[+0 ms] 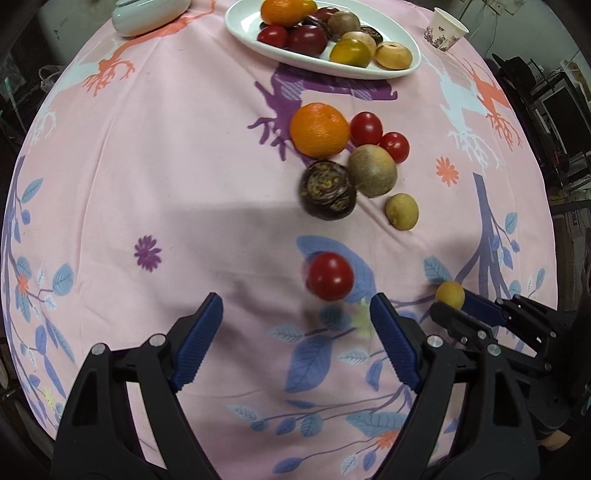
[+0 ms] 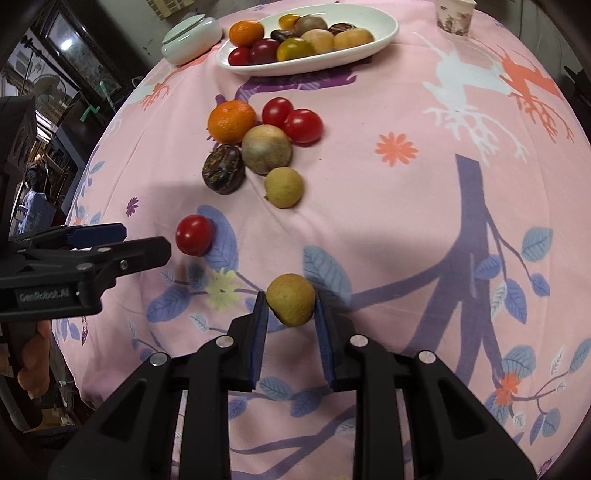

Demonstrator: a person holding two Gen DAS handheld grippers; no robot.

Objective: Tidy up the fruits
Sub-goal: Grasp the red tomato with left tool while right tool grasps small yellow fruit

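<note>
Between the blue-padded jaws of the right gripper (image 2: 290, 308) a small yellow-brown longan (image 2: 291, 299) is clamped, both pads pressed against its sides, above the pink patterned cloth (image 2: 369, 184) that covers the counter. Just left of it, the left gripper (image 1: 295, 317) is held with its jaws wide and nothing between them; a red cherry tomato (image 1: 330, 276) lies on the cloth just beyond its right finger, on a printed blue leaf.

Farther off, a loose cluster of fruit is seen on the cloth: a mandarin (image 1: 319, 129), two more cherry tomatoes (image 1: 365, 128) touching each other to its right, a brownish-green kiwi (image 1: 372, 170), a dark purple mottled fruit (image 1: 327, 191) on the near left of the kiwi, and a second longan (image 1: 402, 211) on the near right.

At the far edge, a white oval dish (image 1: 243, 26) is filled with another mandarin, red and yellow tomatoes, dark fruits and pale brown fruits. To its left a pale green lidded jar (image 2: 192, 37) is set, and to its right a paper cup (image 1: 445, 29). Part of a hand (image 2: 35, 354) is visible under the left gripper in the right wrist view.
</note>
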